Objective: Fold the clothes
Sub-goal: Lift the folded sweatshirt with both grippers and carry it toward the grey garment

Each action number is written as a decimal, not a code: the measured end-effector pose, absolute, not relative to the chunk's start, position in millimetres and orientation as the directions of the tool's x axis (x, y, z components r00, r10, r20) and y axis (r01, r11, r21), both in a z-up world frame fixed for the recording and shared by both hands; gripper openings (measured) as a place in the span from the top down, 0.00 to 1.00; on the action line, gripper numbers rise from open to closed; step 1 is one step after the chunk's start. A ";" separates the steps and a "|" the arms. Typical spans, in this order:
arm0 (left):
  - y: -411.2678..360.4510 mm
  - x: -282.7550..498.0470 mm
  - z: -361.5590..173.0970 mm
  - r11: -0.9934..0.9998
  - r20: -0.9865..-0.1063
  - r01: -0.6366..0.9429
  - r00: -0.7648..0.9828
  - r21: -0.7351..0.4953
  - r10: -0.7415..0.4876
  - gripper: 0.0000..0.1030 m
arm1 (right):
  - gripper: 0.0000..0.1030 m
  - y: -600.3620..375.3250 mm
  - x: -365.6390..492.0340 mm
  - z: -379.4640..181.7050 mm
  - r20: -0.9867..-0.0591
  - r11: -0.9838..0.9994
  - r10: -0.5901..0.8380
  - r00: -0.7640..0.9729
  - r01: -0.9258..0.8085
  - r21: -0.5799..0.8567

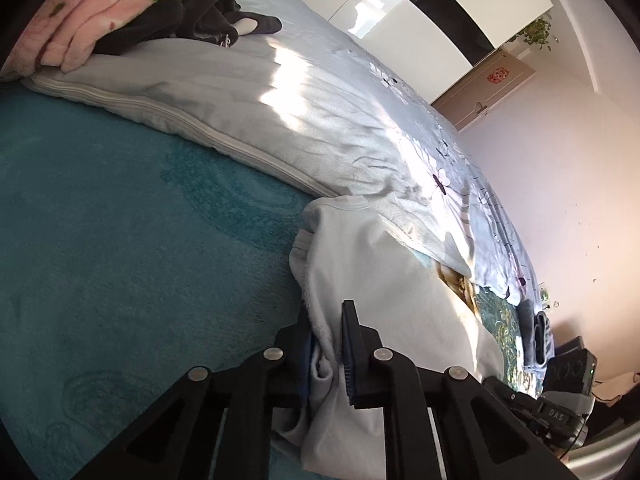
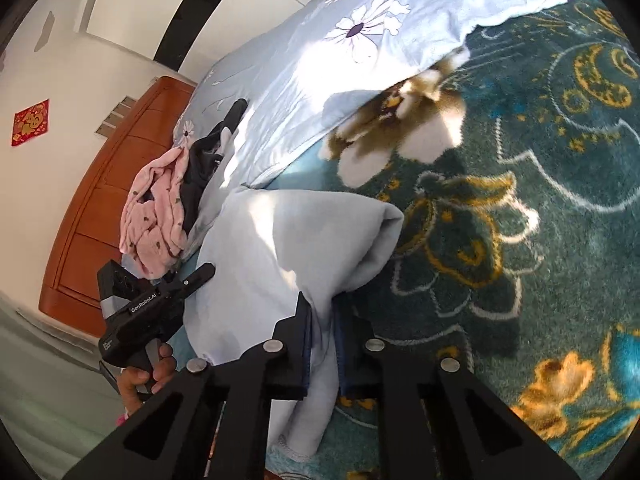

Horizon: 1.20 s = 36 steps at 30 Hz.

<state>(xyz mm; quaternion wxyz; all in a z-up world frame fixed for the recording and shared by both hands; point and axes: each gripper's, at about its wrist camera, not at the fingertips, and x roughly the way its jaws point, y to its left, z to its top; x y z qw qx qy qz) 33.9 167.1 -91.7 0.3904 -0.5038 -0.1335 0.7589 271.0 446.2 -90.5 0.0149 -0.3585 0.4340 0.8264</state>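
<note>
Both grippers clamp one pale garment [image 2: 280,240] — left gripper [image 1: 326,344] on its edge, right gripper [image 2: 320,340] on a bunched fold. It lies on the teal blanket [image 1: 120,240], beside the floral quilt [image 1: 320,128]. Keep tension even — lift both edges together before folding.

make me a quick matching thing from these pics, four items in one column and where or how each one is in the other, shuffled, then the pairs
Items
1. pale blue garment
2. pink garment
3. floral duvet
4. red paper square

Place or state
A. stuck on the white wall
B. crumpled beside dark clothes
C. pinched in both jaws
D. spread over the bed, sunlit

Pairs: 1-C, 2-B, 3-D, 4-A
</note>
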 end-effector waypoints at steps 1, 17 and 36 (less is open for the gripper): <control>164.4 40.2 -89.0 -0.652 -0.650 -0.458 -0.191 -0.604 0.736 0.88 | 0.92 450.1 267.0 -82.7 -0.607 -0.651 -0.288 -0.740 -0.314 0.691; 159.9 57.7 -95.1 -0.670 -0.680 -0.475 -0.184 -0.571 0.710 0.43 | 0.75 475.5 253.7 -68.4 -0.682 -0.780 -0.258 -0.684 -0.269 0.565; 167.1 69.2 -99.4 -0.637 -0.658 -0.476 -0.150 -0.606 0.738 0.85 | 0.90 455.9 275.0 -91.0 -0.628 -0.682 -0.262 -0.733 -0.320 0.657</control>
